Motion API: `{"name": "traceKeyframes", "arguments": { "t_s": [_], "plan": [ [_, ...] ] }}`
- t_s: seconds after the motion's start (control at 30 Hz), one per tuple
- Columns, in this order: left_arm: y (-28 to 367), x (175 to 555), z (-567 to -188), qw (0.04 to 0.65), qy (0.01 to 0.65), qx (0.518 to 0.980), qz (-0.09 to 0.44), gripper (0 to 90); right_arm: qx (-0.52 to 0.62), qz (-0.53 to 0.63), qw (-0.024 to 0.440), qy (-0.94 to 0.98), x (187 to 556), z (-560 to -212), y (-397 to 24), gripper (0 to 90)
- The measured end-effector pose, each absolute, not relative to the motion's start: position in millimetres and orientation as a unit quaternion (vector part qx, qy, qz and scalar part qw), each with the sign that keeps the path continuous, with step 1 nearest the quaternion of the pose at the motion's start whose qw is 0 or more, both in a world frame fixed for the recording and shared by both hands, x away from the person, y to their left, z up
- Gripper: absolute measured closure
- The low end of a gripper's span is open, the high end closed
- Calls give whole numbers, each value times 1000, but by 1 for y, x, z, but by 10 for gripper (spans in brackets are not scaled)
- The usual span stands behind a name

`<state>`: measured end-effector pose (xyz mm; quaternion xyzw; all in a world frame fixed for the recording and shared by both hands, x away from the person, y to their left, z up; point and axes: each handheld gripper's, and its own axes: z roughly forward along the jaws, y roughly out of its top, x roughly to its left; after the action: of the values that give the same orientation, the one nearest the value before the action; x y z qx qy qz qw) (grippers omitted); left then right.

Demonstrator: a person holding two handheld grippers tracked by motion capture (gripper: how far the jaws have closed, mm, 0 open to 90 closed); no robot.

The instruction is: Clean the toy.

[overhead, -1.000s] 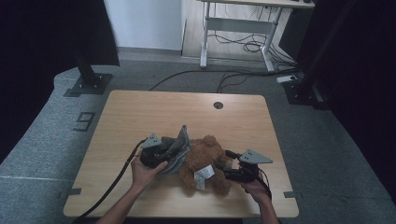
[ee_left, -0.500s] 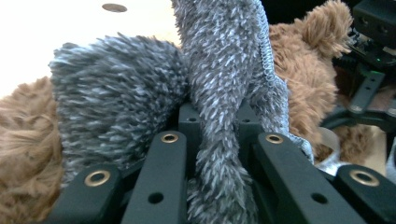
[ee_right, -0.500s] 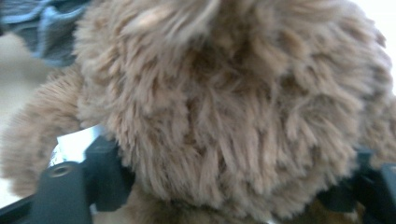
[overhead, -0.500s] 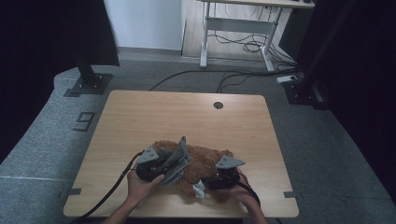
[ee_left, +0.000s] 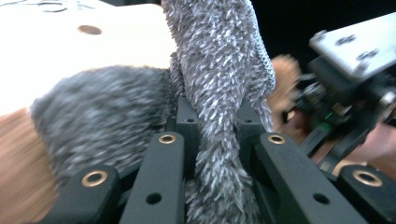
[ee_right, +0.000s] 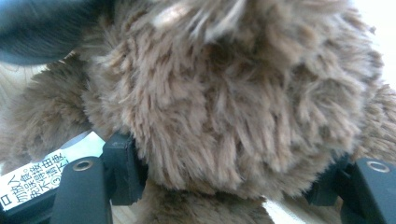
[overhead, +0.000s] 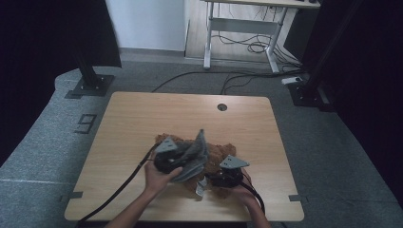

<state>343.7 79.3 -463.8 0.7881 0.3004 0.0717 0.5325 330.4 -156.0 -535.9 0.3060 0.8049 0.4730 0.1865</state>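
Both tongs have hold of something soft near the front edge of the bench [overhead: 142, 118]. In the left gripper view the left tongs [ee_left: 219, 140] are pinched on a fold of grey cloth [ee_left: 219, 70], its shaggy pile bulging up between the two black jaws, which stand close together with only the fabric between them. In the right gripper view the right tongs [ee_right: 229, 182] sit wider, with a rounded part of the brown plush toy [ee_right: 233, 93] filling the gap from one jaw to the other, so they look closed onto it as far as the stuffing lets them. A white sewn-in label [ee_right: 42, 175] with printed characters lies just beside the near jaw.

From above, the toy [overhead: 223, 152] lies on the bench toward the person's side, and the cloth [overhead: 195, 154] is draped partly over it, one corner standing up. The left hand [overhead: 159, 178] and right hand [overhead: 244, 192] come in from the bottom edge, each with a cable trailing back. Farther off on the bench is a small round hole [overhead: 222, 107].

My reading is that the cloth is being worked onto or around the toy, with the right side steadying it. The next move probably calls for drawing the cloth across while the toy is kept from sliding; whether the cloth is meant to wrap or wipe I cannot tell.
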Motion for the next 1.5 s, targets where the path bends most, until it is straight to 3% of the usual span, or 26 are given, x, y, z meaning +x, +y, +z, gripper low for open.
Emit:
{"name": "traceKeyframes", "arguments": {
  "t_s": [0.13,0.23,0.57,0.87,1.1,1.37,1.5],
  "plan": [
    [43,352,-465,517,298,799,80,764,310,474,189,802,331,-537,-159,295],
    [47,357,-472,521,311,791,77,762,318,476,189,798,333,-539,-163,311],
    [108,361,-472,506,346,782,116,769,311,463,198,806,330,-538,-162,356],
    [174,368,-470,529,396,741,120,771,310,459,198,809,330,-539,-160,405],
    [213,380,-485,510,451,722,127,767,309,459,195,810,330,-539,-161,413],
    [226,386,-538,441,495,742,98,774,312,458,192,810,330,-540,-161,415],
    [226,385,-543,440,497,743,85,776,313,458,191,810,331,-540,-162,415]
  ]
}}
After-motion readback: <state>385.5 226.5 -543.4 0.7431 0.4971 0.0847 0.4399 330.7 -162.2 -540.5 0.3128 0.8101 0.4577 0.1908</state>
